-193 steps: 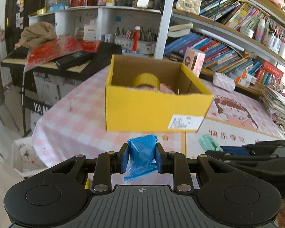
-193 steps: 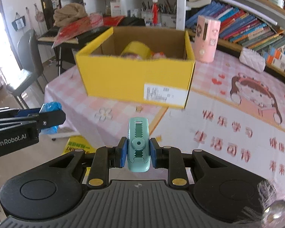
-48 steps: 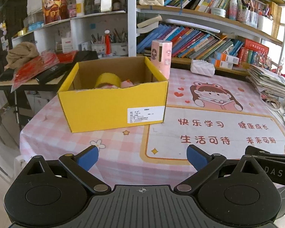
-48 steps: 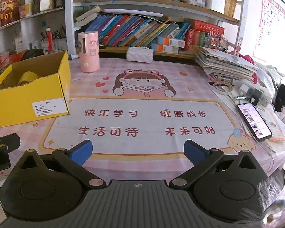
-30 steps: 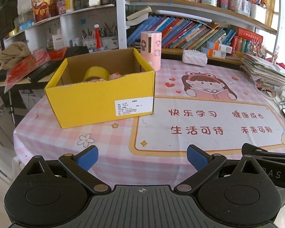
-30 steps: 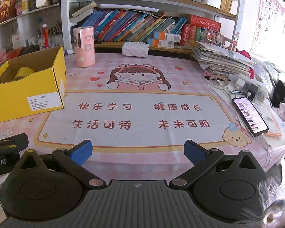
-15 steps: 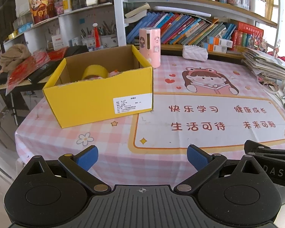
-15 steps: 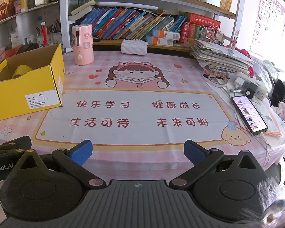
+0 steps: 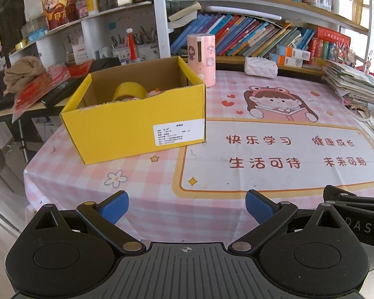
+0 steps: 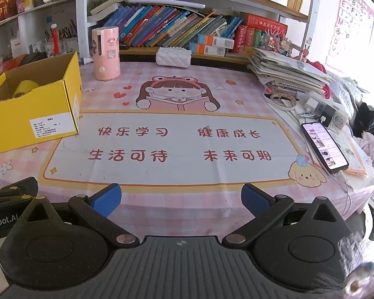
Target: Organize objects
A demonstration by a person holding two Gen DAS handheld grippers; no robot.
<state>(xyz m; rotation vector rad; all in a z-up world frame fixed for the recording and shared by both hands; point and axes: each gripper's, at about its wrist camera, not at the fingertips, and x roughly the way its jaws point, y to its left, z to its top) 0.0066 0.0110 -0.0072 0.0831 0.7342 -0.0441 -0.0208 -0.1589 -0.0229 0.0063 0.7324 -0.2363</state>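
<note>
At the near edge of the bench (image 9: 142, 199), the left gripper (image 9: 186, 205) is hovering with its jaws spread wide and nothing between them, its blue pads (image 9: 113, 206) showing clear on either side. Beside it, the right gripper (image 10: 180, 199) is likewise hanging with jaws wide apart and gripping nothing. Beyond them the pink checked cloth (image 10: 162, 206) is covering the bench, a cartoon mat (image 10: 172, 147) lying flat on it. Further out on the left, the yellow box (image 9: 137, 127) is sitting with its top open, a tape roll (image 9: 128, 91) and some pinkish items showing inside; what else it is holding cannot be told. Just behind the box a pink cylinder (image 9: 201, 59) is standing upright. On the right a phone (image 10: 324, 147) is lying screen-up near stacked papers (image 10: 286, 72).
</note>
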